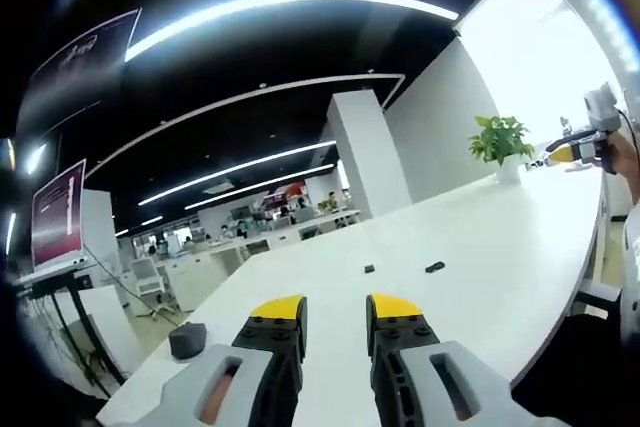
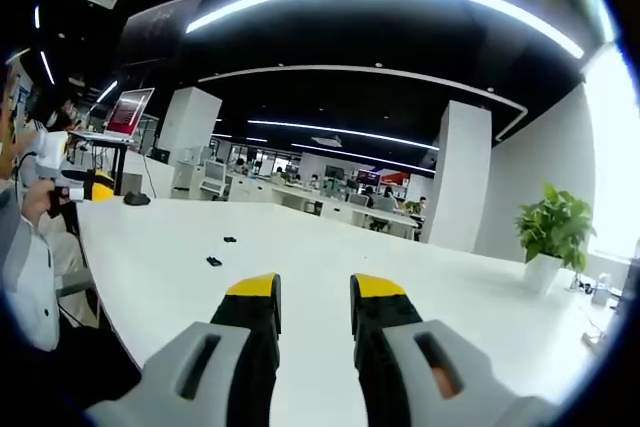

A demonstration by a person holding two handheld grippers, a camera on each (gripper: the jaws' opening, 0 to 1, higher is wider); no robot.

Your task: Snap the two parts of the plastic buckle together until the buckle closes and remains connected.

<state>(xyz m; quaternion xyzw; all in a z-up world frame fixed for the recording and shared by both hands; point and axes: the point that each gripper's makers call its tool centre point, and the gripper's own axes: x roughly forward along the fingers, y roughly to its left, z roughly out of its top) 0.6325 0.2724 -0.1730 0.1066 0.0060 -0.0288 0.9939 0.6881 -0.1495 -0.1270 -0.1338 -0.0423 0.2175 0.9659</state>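
Yellow-tipped jaws of the left gripper (image 1: 336, 309) rise from the bottom of the left gripper view, standing a narrow gap apart with nothing between them. Beyond them, at mid-frame on the white table (image 1: 480, 247), lie the 2 buckle parts: the squarish one (image 1: 369, 269) to the left and the longer one (image 1: 434, 267) to its right, near each other but apart, both well clear of the jaws.

At the bottom of the right gripper view, the right gripper (image 2: 314, 287) likewise holds its yellow-tipped jaws narrowly parted and empty. Here the 2 buckle parts sit left of centre on the same table (image 2: 400, 277), one (image 2: 214, 261) lower and the other (image 2: 230, 240) just above it, separate. Both are too small to tell more of their shape.

Around them: a potted plant (image 1: 500, 142) in a white pot stands at the right of the left gripper view, with the right gripper (image 1: 575, 152) seen at the far right edge. A dark round object (image 1: 187, 339) rests on the table at lower left. A red screen (image 1: 60, 212) glows at the left edge. In the right gripper view, the plant (image 2: 553, 227) is at the right, the dark object (image 2: 136, 199) at upper left, and a person's hand (image 2: 40, 202) at the left edge.
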